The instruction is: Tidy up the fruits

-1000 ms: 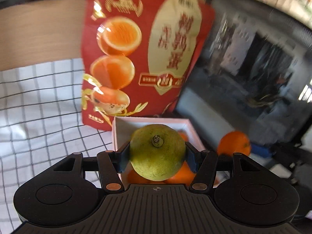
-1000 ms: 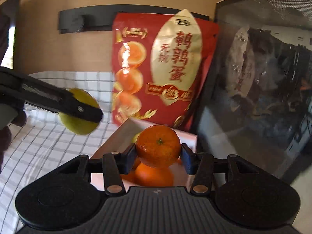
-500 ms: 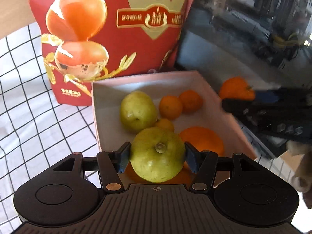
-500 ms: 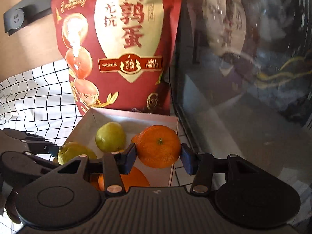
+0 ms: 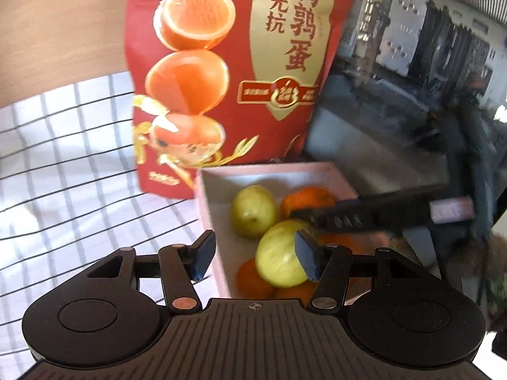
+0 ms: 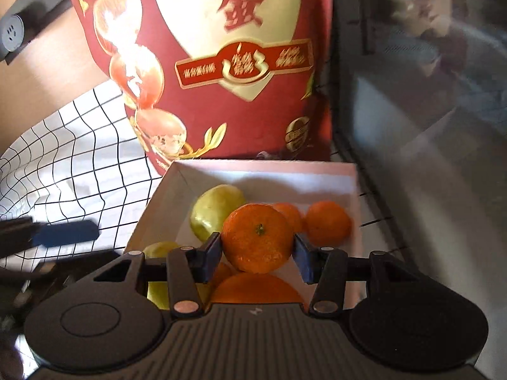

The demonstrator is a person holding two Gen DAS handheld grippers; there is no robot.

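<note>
Spread wide, the left gripper [image 5: 253,258] holds nothing; a green pear [image 5: 282,253] lies against its right finger inside the pink box [image 5: 202,202]. Pinching a mandarin [image 6: 257,237] over that box, the right gripper [image 6: 257,255] is clamped. Two pears show; about four oranges beneath.

The red pouch [image 5: 228,72] reads "无抗" and "鹌鹑蛋" in large red characters; smaller print is illegible.
</note>
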